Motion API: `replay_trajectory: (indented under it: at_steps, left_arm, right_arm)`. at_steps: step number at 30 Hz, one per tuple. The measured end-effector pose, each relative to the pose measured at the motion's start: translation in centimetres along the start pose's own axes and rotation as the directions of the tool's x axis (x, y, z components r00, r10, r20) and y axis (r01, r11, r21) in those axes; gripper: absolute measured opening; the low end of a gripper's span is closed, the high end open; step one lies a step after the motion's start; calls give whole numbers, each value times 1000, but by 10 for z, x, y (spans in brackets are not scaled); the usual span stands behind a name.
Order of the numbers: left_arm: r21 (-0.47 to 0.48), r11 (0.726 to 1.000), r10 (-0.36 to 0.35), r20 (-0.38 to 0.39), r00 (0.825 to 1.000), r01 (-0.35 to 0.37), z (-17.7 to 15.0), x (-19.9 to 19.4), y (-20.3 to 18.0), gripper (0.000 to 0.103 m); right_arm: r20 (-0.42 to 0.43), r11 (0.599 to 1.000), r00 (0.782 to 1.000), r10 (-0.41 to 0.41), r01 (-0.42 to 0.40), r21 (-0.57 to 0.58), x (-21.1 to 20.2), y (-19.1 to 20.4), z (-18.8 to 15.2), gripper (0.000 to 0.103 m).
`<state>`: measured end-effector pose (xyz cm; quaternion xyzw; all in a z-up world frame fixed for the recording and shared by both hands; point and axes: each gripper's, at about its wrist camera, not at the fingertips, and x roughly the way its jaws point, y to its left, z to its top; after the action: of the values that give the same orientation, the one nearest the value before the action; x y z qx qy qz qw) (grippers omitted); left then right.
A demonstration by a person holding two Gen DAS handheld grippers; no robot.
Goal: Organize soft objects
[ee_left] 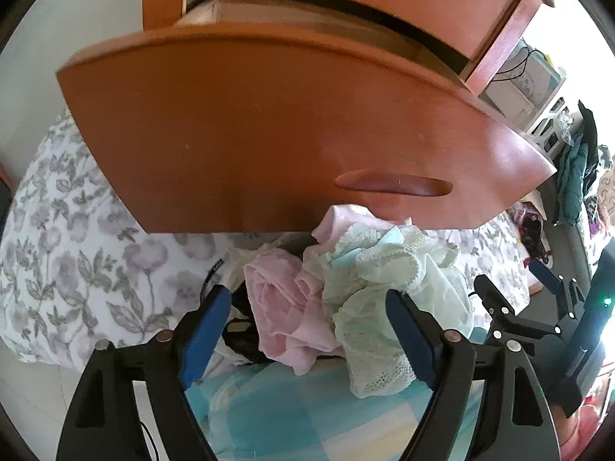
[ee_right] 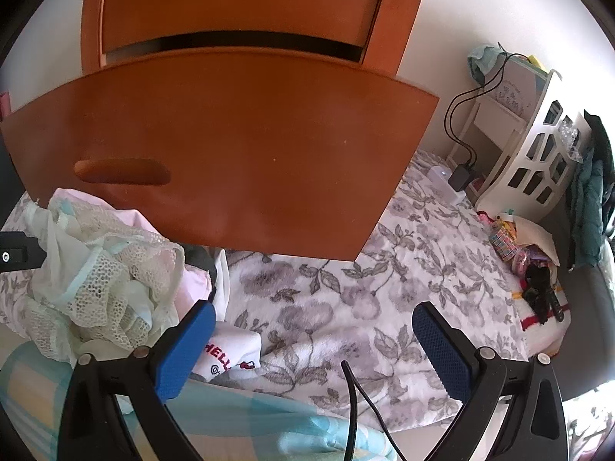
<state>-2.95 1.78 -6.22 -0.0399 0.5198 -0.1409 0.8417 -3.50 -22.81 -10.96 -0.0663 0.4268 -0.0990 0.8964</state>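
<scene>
Blue-padded fingers of the left hand-held gripper are seen spread wide, nothing pressed between them; the pink garment and the mint lace garment lie heaped just beyond, on the bed, apparently set down for sorting. Jaws of the right hand-held gripper stand open and empty too, beside a white printed sock. An open wooden drawer overhangs the pile, its inside hidden; a dark item beneath the garments cannot be identified.
</scene>
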Motion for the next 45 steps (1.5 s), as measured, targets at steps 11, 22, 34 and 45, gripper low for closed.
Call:
replay_trajectory:
  at_steps: [11, 22, 34, 45]
  left_arm:
    - [9, 999, 48, 172, 984, -50, -9, -35, -4, 102]
    - [-17, 996, 90, 261, 961, -88, -27, -55, -10, 102]
    - [-65, 970, 243, 279, 929, -235, -46, -45, -10, 102]
    - [-36, 921, 373, 364, 853, -387, -68, -50, -26, 102]
  right_arm:
    - [70, 999, 997, 29, -32, 41, -20, -5, 2, 103]
    - [143, 994, 987, 72, -83, 72, -48, -4, -2, 103]
    - [216, 994, 974, 62, -79, 69, -65, -2, -9, 103]
    - [296, 996, 955, 32, -54, 67, -76, 4, -17, 103]
